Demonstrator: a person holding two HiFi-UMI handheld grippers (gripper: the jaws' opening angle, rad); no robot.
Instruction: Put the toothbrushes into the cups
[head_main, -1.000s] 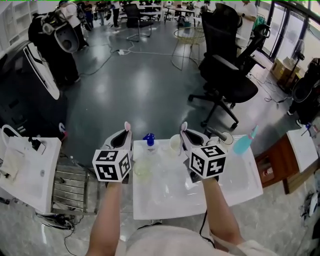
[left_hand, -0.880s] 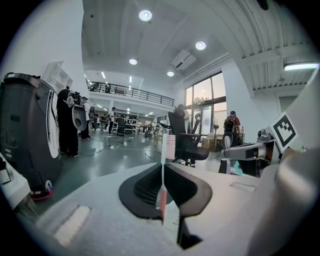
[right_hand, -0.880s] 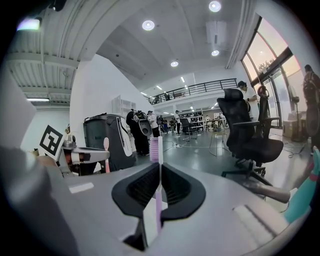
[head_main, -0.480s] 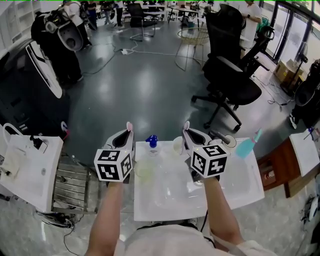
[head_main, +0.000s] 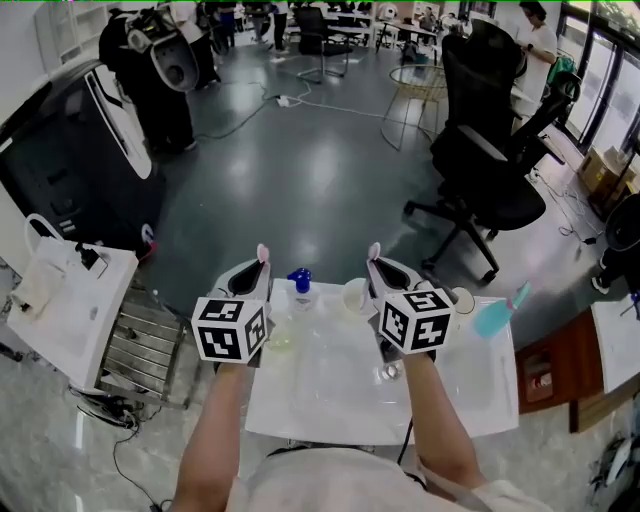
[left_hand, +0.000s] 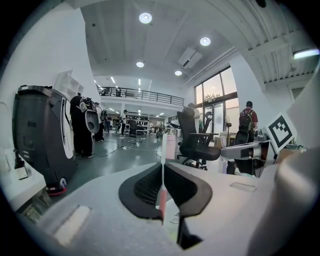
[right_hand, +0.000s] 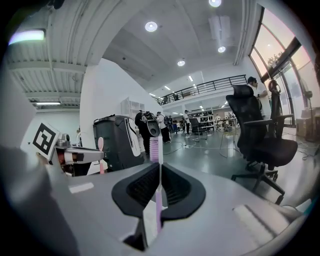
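While clamped shut, left gripper (head_main: 257, 270) on the pink toothbrush (left_hand: 161, 199) and right gripper (head_main: 373, 268) on the lilac toothbrush (right_hand: 156, 150), held above the white basin (head_main: 330, 405), near the yellowish cup (head_main: 284, 339) and pale cup (head_main: 352, 295). Likely light, stiff, slick plastic; best pinched mid-handle, as now. Long axes near upright, bristle heads up, handle ends down.

In the head view the left claw (head_main: 256, 270) hides most of the left toothbrush (head_main: 263, 251); only its pink tip pokes out. The right claw (head_main: 377, 268) hides the right toothbrush (head_main: 373, 250) the same way. The left claw covers one side of a pale cup (head_main: 285, 341). A white cup (head_main: 352, 296) sits half behind the right claw. Clear things on the desk (head_main: 470, 392) are too faint to tell. The bottom edge cuts off the person's arms (head_main: 215, 430).
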